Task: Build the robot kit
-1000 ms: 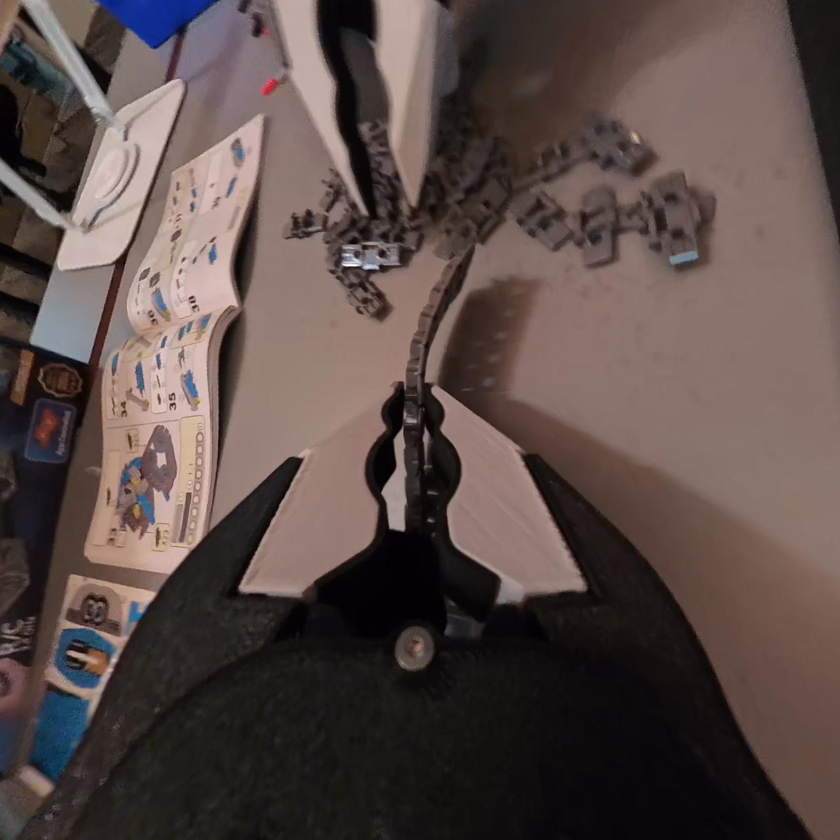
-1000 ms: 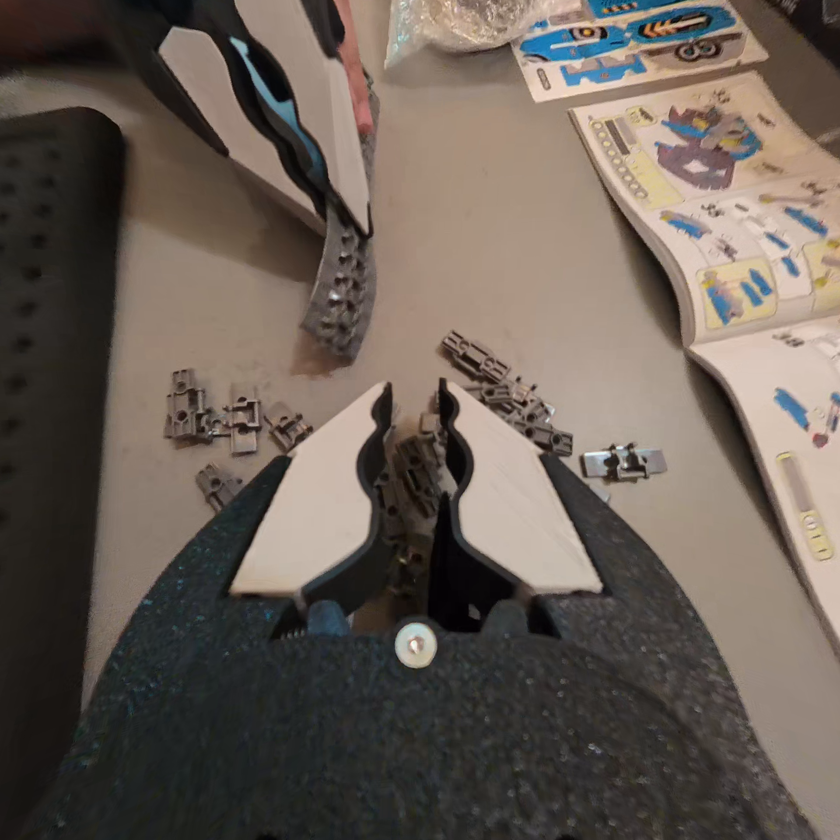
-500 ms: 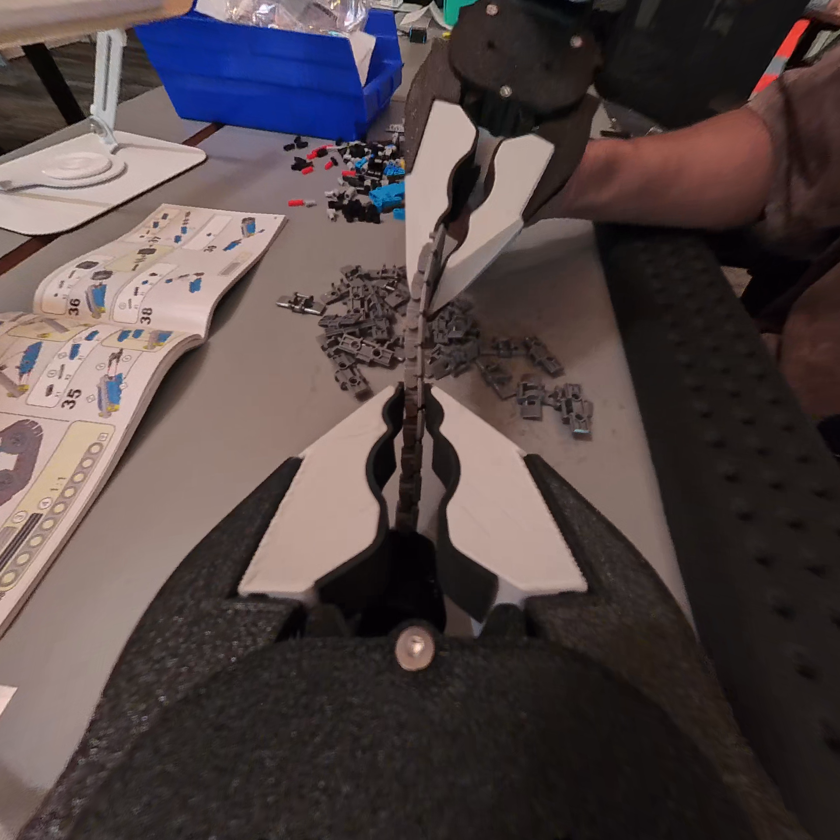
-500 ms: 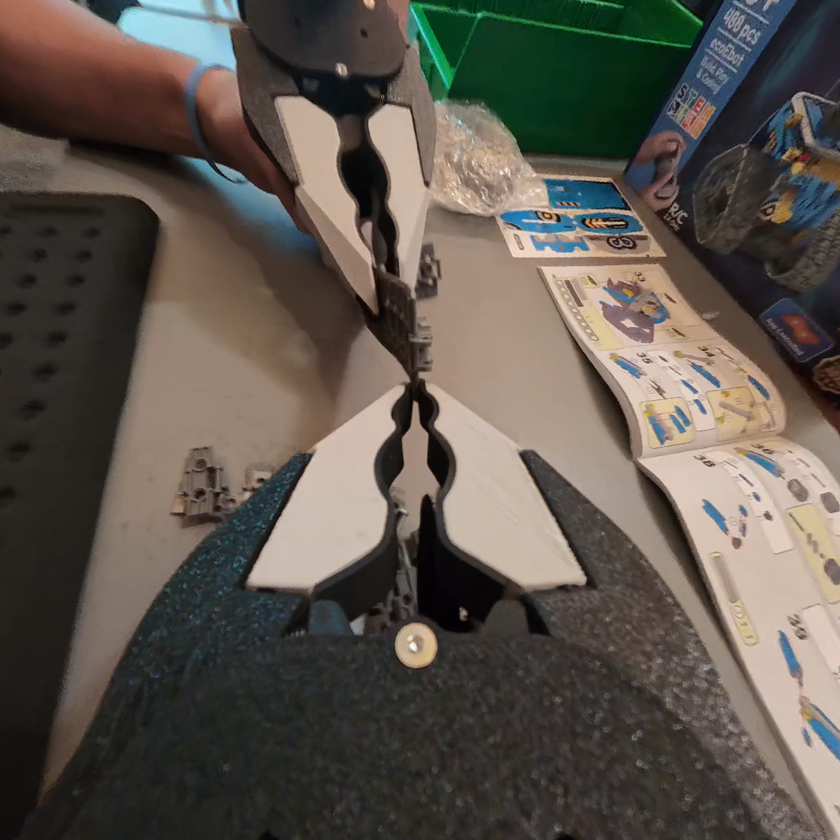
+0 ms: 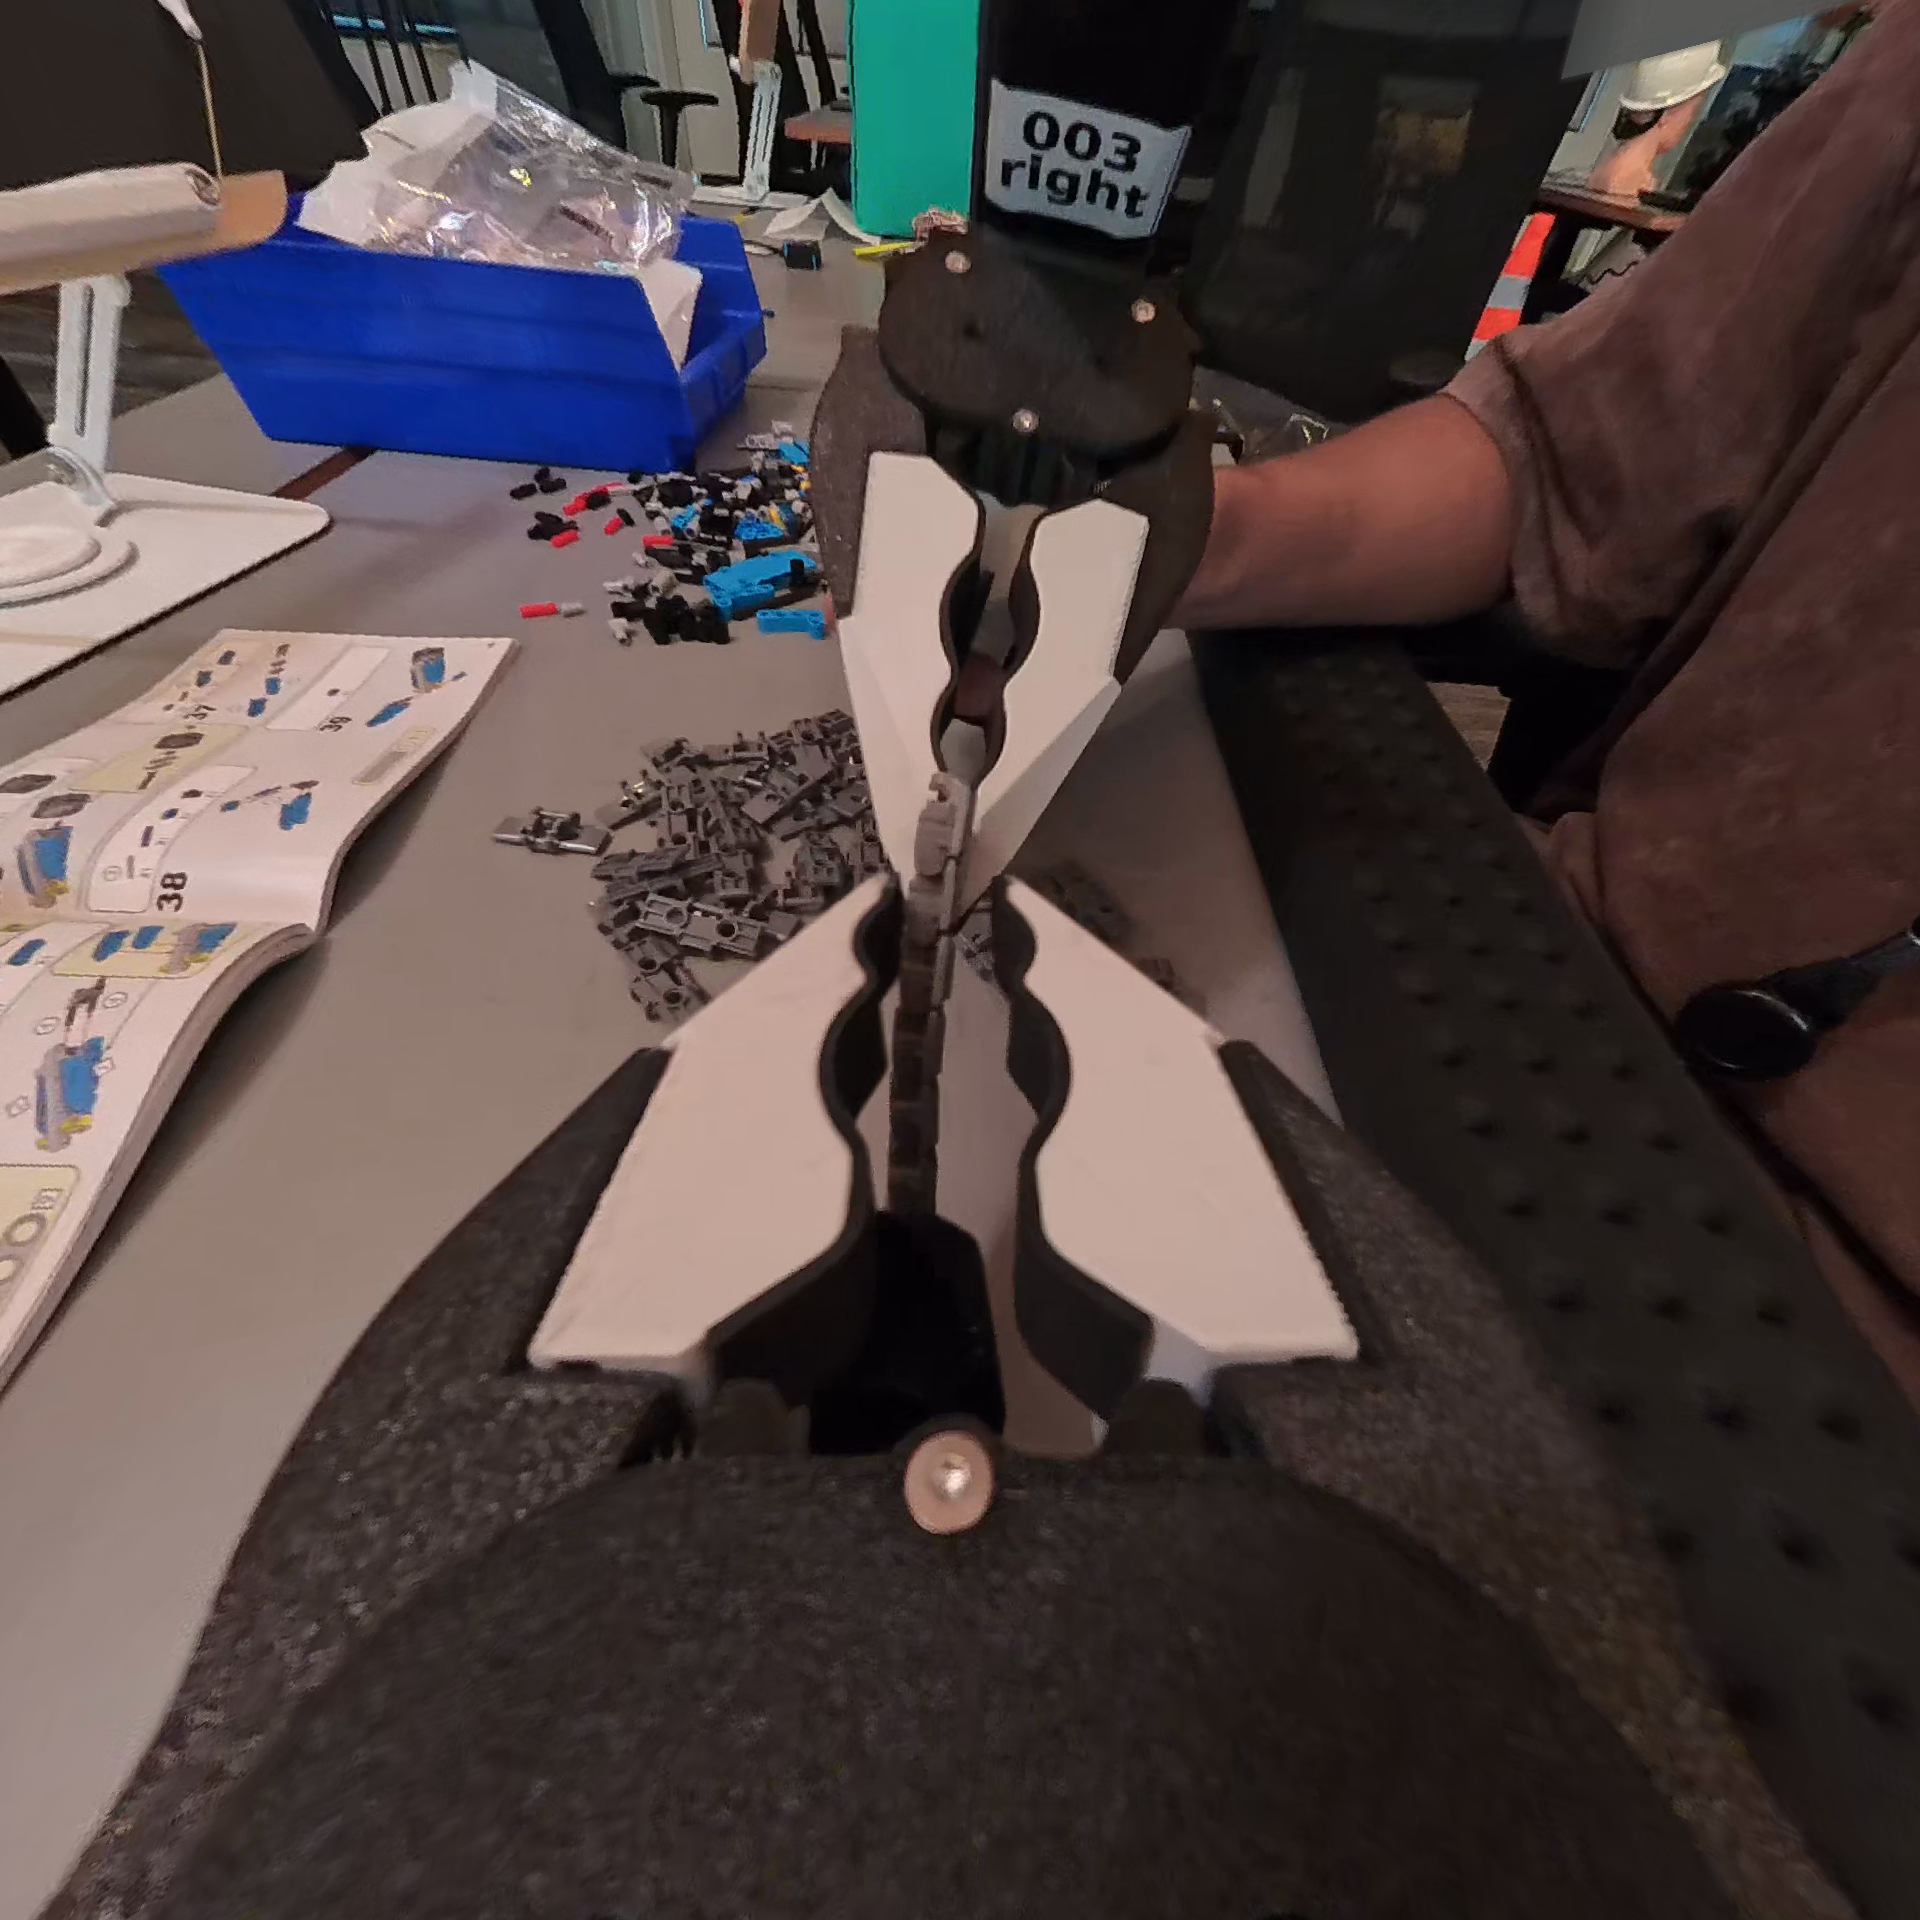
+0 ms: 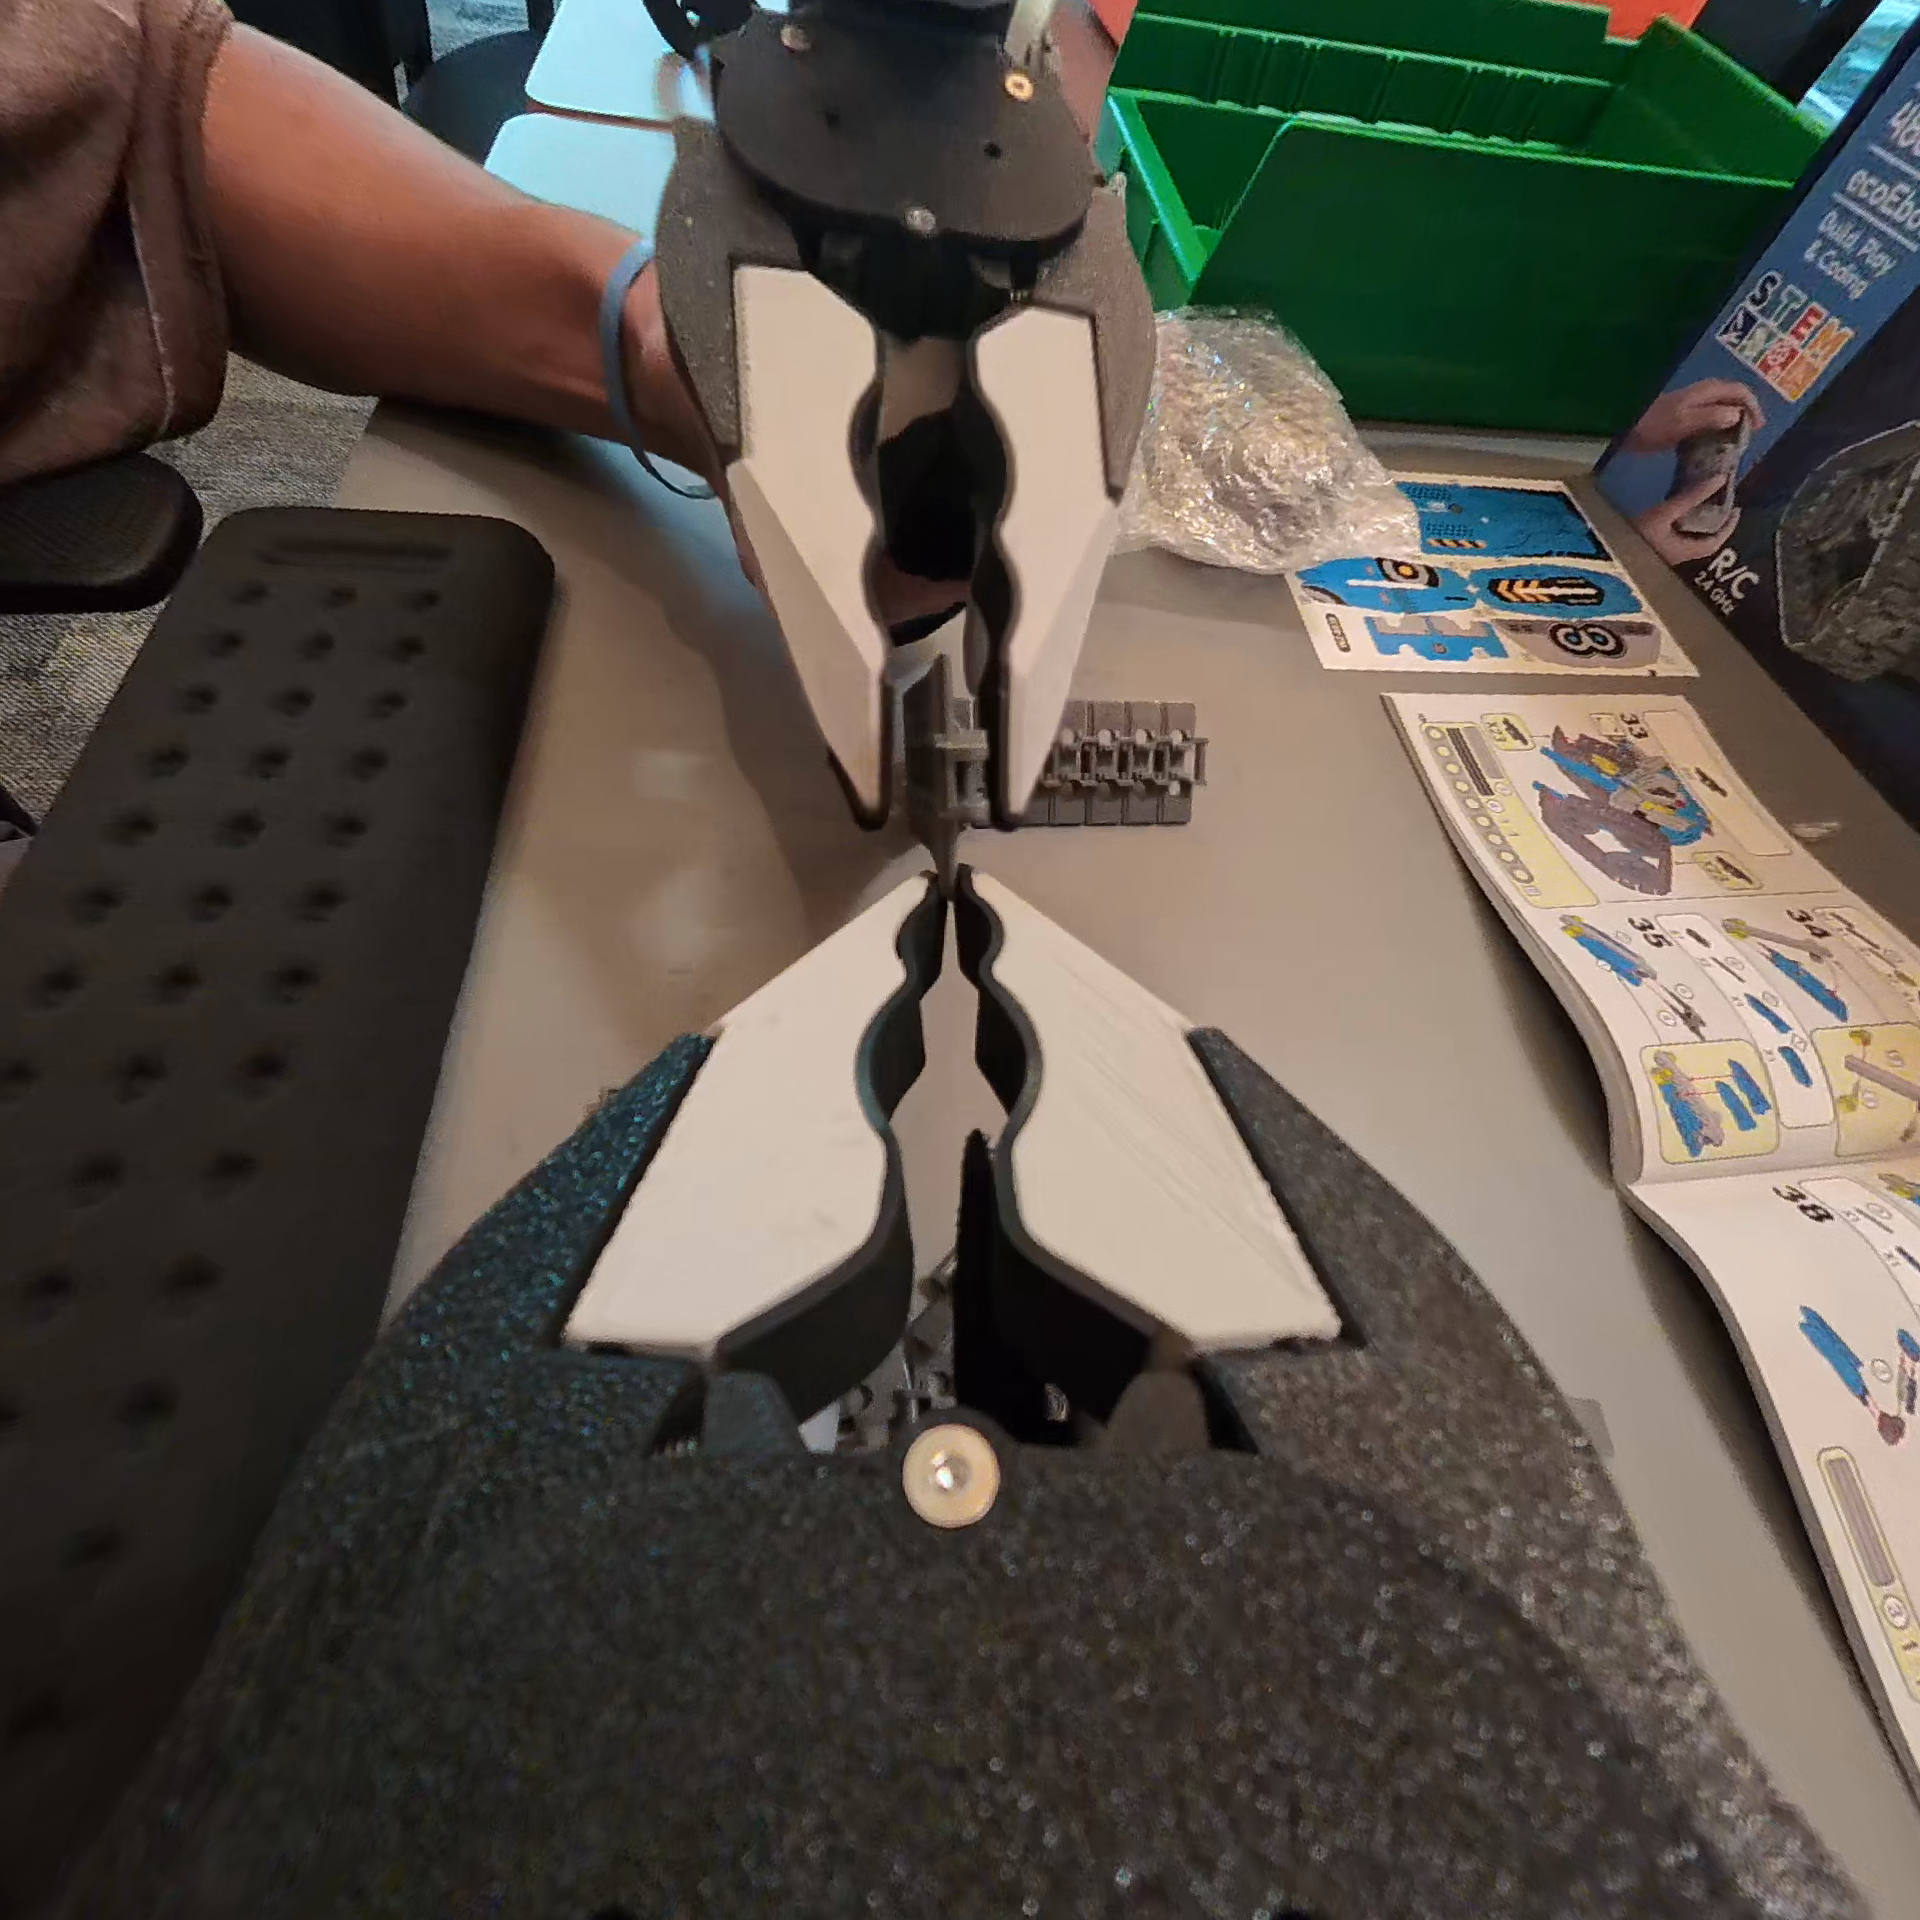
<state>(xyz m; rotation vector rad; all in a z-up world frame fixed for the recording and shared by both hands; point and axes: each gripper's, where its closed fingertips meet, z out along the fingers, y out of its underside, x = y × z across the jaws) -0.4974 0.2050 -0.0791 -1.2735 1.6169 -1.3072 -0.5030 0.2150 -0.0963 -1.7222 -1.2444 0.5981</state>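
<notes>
**Two grippers, one grey track**

The left gripper (image 5: 943,899) is clenched on a grey track strip (image 5: 920,1039). Just beyond it, the right gripper (image 5: 961,821) pinches a single link (image 5: 943,831) at the strip's far end. Loose links (image 5: 738,831) lie heaped left of the strip, an open booklet (image 5: 187,831) further left.

My left gripper (image 5: 943,883) and right gripper (image 6: 951,878) meet tip to tip above table (image 5: 312,1143), track strip (image 5: 914,1039) running between my left fingers toward right tips. Heap of loose links (image 5: 738,842) on table under them. Open booklet (image 5: 156,831) left of heap, small mixed parts (image 5: 707,561) behind, bin (image 5: 468,353) farther back. Perforated mat (image 5: 1558,1039) along right. From right wrist: short link strip (image 6: 1127,764) behind left gripper, sticker sheet (image 6: 1486,603) and box (image 6: 1808,343) right.
</notes>
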